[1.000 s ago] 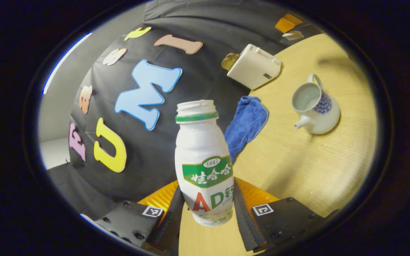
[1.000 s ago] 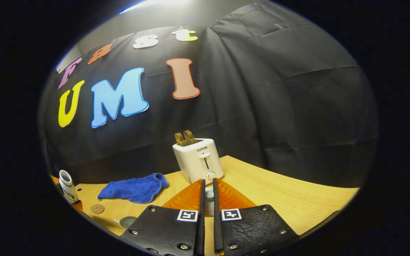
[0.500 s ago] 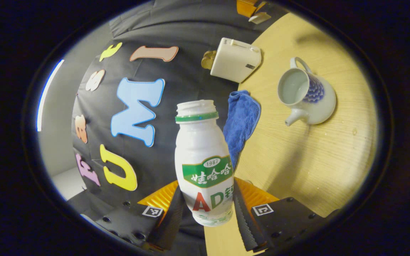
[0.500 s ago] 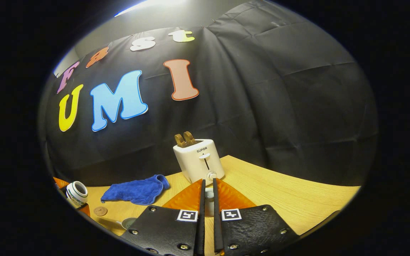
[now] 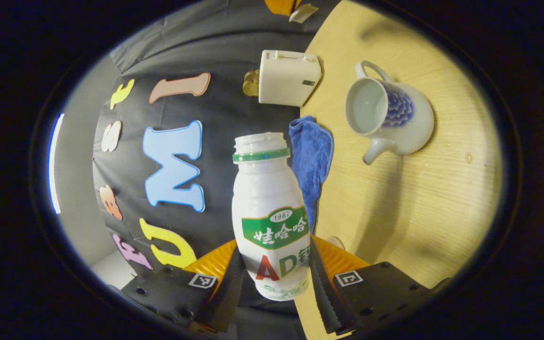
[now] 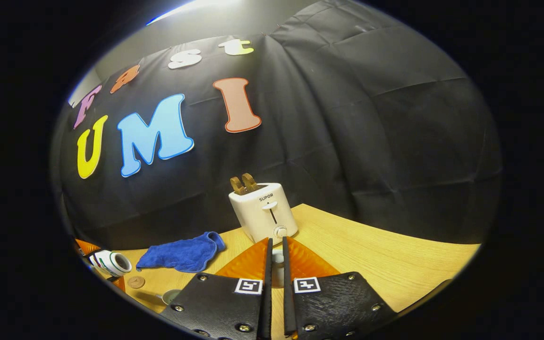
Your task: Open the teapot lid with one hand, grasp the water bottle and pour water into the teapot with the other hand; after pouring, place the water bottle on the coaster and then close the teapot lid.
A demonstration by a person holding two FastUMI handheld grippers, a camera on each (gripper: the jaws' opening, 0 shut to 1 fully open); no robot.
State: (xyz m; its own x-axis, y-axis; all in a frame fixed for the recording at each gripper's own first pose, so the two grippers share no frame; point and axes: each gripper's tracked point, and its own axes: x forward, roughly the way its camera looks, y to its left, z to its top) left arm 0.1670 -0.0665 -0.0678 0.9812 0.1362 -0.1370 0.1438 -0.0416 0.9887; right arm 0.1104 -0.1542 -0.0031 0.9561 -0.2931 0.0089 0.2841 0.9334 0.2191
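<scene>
The left gripper (image 5: pixel 274 278) fingers clamp the uncapped bottle (image 5: pixel 269 217), tipped sideways near the open teapot (image 5: pixel 387 118). The right gripper (image 6: pixel 276 278) fingers pinch the lid (image 6: pixel 276 259).

A white toaster (image 6: pixel 263 211) stands on the light wood surface (image 6: pixel 371 255) close to the black cloth wall (image 6: pixel 357 132), its lever and round knob facing the right gripper view. Two brown slices of toast (image 6: pixel 243 183) stick up from its slots. A crumpled blue cloth (image 6: pixel 182 252) lies flat on the surface beside the toaster, apart from it. In the left gripper view the same toaster (image 5: pixel 287 84) and blue cloth (image 5: pixel 310 160) appear turned sideways, the cloth lying between the toaster and the near edge.
</scene>
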